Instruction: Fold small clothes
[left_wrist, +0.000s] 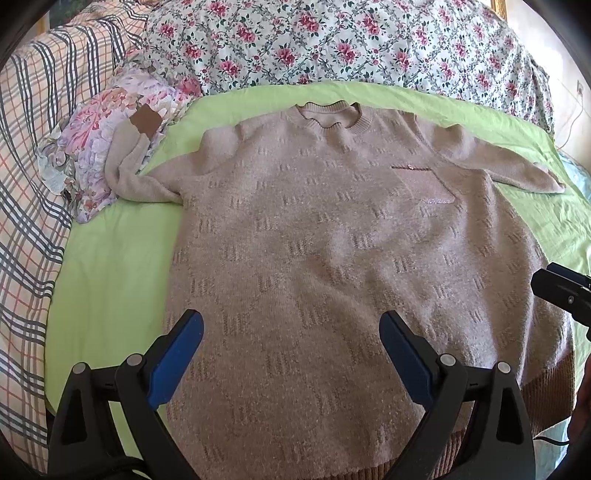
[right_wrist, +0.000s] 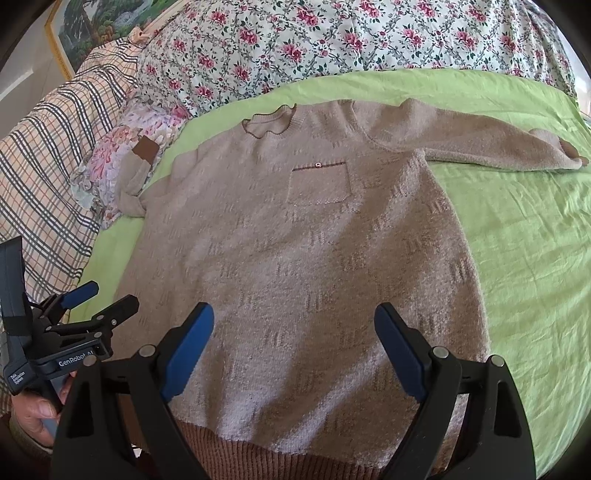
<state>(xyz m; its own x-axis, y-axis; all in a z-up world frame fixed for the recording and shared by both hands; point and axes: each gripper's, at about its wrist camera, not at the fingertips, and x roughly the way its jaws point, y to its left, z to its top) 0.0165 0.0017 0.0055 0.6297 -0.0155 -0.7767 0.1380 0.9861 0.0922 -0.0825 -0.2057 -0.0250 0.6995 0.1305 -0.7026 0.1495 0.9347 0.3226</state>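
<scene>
Sweater (left_wrist: 332, 258) lies flat, front up, on green sheet (left_wrist: 110, 258), collar toward far edge, brown hem at near edge.

Risks, left to right: left sleeve (left_wrist: 129, 166) is bunched, cuff draped over flowered pillow (left_wrist: 85, 147) at sheet's left edge; likely to snag or drag pillow during fold. Right sleeve (right_wrist: 480, 147) stretches toward right edge; may trail crooked.

Left gripper (left_wrist: 291, 354) hovers over hem, fingers wide apart, empty. Right gripper (right_wrist: 295, 350) same: level, spread wide, holding nothing.

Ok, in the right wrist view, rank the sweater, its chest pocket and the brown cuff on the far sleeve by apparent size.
1. Sweater, by far the largest.
2. Chest pocket.
3. Brown cuff, smallest, though it lies farther away and partly folded, so its true size is unsure.
</scene>
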